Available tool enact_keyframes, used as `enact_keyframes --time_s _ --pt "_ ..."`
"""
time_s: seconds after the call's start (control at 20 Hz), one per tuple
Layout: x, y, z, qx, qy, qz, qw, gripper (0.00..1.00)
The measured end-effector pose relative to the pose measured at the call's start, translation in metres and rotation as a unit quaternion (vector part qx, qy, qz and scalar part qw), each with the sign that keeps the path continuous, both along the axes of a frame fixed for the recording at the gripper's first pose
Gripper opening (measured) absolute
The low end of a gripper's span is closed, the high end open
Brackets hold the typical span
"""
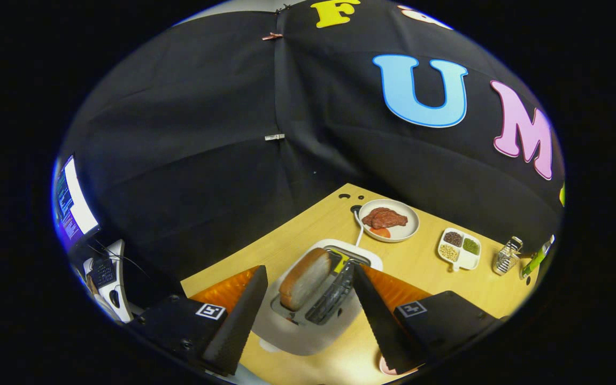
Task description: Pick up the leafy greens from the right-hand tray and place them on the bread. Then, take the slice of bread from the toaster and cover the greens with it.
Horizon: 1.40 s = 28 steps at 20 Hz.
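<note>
The tool hangs above the desk with its two dark fingers spread wide apart, gripping nothing. Between them, just below and ahead, stands a white toaster with two slots. A slice of bread stands up out of the slot nearer the left finger, tilted a little; the other slot shows only its dark inside. Neither finger touches the bread or the toaster. A white cord runs from the back of the toaster toward the far edge of the desk. Beyond the toaster lies a round white plate holding a reddish-brown piece of food and a small orange-red piece beside it. Further right sits a small divided dish with dark, pale and green contents, and near it a metal grater. A lit screen stands well off to the left.
</note>
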State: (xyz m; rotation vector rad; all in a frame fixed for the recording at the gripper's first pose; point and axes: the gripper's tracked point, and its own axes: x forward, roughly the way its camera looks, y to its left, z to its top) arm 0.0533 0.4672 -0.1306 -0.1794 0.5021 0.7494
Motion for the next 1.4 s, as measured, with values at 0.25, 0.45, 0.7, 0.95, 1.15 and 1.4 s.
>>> enact_keyframes --time_s 0.25,0.45,0.7,0.95,1.15,1.4 --pt "0.017 0.019 -0.032 -0.045 -0.008 -0.009 0.999 1.0" --pt "0.023 0.022 -0.052 -0.069 -0.004 -0.015 0.998 0.98" --pt "0.03 0.03 -0.058 -0.071 0.0 -0.024 0.997 0.7" --pt "0.035 0.019 -0.059 -0.07 0.026 -0.047 0.996 0.36" --pt "0.036 0.017 -0.057 -0.055 0.059 -0.054 0.995 0.17" --pt "0.032 0.019 -0.04 -0.032 0.055 -0.035 0.997 0.12"
